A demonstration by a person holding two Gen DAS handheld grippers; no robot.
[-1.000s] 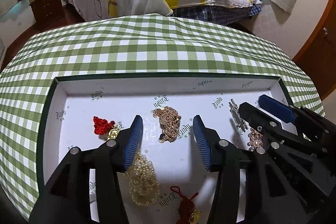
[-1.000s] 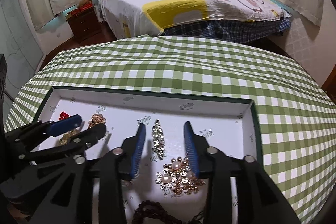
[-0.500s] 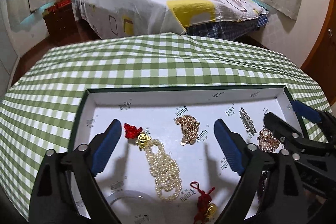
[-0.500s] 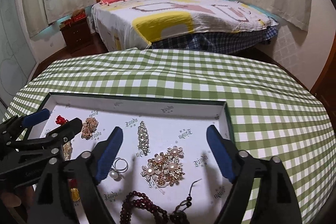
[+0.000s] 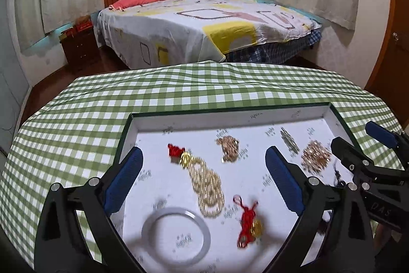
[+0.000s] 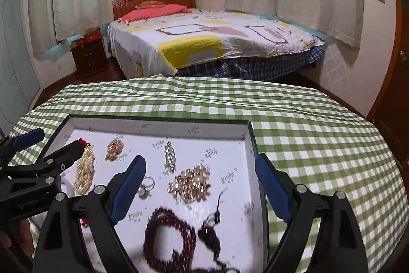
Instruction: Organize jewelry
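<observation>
A white tray with a dark green rim (image 5: pixel 230 113) (image 6: pixel 158 118) lies on the checked table and holds the jewelry. In the left wrist view I see a pearl necklace (image 5: pixel 207 183), a gold chain pile (image 5: pixel 228 145), two red tassel charms (image 5: pixel 175 150) (image 5: pixel 248 221), a silver bangle (image 5: pixel 176 234), a rhinestone clip (image 5: pixel 288 140) and a gold flower brooch (image 5: pixel 315 156). The right wrist view adds a pearl ring (image 6: pixel 145 187) and a dark red bead bracelet (image 6: pixel 168 237). My left gripper (image 5: pixel 203 175) is open and empty above the tray. My right gripper (image 6: pixel 199 186) is open and empty above the brooch (image 6: pixel 191 182).
The table wears a green and white checked cloth (image 5: pixel 102 106). Behind it stand a bed (image 5: pixel 204 24), a wooden nightstand (image 5: pixel 79 42) and curtains. A wooden door (image 5: pixel 391 55) is at the right.
Both grippers have opened wide and pulled back and up from the tray, so more of the jewelry shows beneath them.
</observation>
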